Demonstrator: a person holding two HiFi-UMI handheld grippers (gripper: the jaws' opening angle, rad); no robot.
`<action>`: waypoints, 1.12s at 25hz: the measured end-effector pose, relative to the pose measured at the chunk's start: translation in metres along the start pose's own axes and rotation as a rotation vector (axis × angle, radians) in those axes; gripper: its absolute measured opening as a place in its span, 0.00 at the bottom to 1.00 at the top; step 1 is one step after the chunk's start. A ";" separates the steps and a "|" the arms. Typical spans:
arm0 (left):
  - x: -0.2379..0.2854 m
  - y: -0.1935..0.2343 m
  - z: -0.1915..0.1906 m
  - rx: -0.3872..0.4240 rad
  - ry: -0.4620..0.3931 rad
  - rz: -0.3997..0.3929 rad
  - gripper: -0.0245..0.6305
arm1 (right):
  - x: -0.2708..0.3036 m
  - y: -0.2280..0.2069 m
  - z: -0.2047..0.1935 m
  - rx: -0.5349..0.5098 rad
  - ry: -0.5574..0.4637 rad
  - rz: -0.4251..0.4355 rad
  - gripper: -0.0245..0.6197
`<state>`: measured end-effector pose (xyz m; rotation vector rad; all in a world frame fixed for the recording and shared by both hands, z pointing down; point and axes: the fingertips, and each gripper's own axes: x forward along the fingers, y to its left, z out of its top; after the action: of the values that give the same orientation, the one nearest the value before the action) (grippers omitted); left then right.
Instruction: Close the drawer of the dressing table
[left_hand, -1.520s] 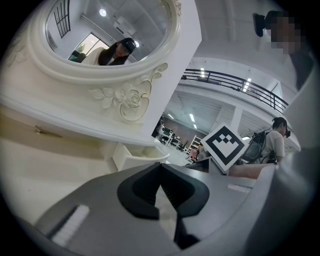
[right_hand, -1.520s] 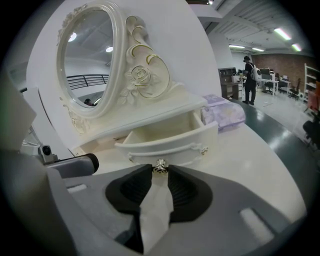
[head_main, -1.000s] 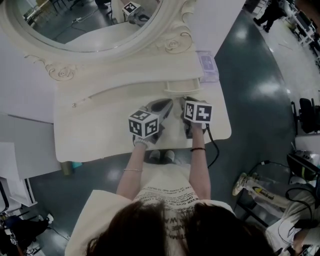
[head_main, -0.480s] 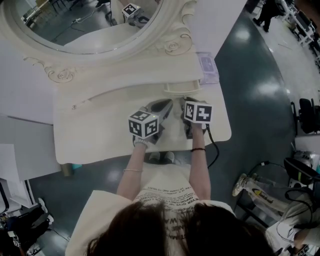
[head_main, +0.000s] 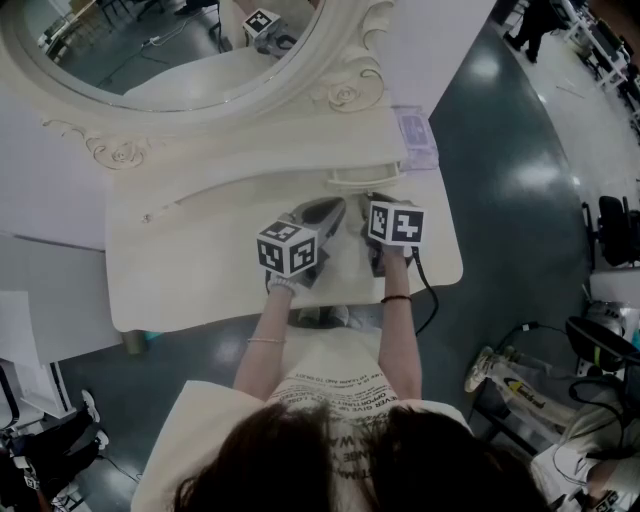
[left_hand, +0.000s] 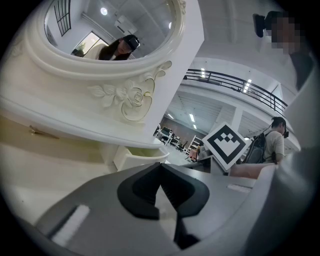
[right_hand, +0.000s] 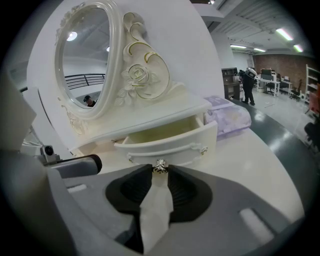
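Note:
The cream dressing table (head_main: 200, 270) has a small drawer (head_main: 362, 178) under its mirror shelf, pulled partly out. In the right gripper view the drawer (right_hand: 170, 142) shows its open top, with the metal knob (right_hand: 160, 166) at the middle of its front. My right gripper (right_hand: 160, 170) is shut on that knob, with both tips against it. In the head view the right gripper (head_main: 372, 198) reaches up to the drawer front. My left gripper (head_main: 335, 208) hovers just left of it over the tabletop. In the left gripper view the left gripper (left_hand: 160, 169) is shut and holds nothing.
A large oval mirror (head_main: 180, 60) in a carved frame rises behind the drawer. A pale purple packet (head_main: 415, 135) lies on the table right of the drawer. A small brass handle (head_main: 148, 213) marks a shut drawer at the left. The table's front edge (head_main: 300, 305) is near my wrists.

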<state>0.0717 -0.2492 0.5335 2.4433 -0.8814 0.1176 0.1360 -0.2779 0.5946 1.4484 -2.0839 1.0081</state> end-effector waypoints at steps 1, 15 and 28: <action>0.000 0.000 0.000 0.000 0.000 0.000 0.04 | 0.000 0.000 0.000 0.000 0.000 0.000 0.20; 0.006 0.010 0.007 -0.002 -0.006 0.012 0.04 | 0.009 -0.002 0.013 -0.006 -0.006 0.006 0.20; 0.011 0.017 0.012 -0.006 -0.007 0.016 0.04 | 0.014 -0.002 0.024 -0.010 -0.016 0.007 0.20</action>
<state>0.0687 -0.2719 0.5338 2.4326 -0.9027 0.1124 0.1346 -0.3050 0.5895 1.4506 -2.1037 0.9907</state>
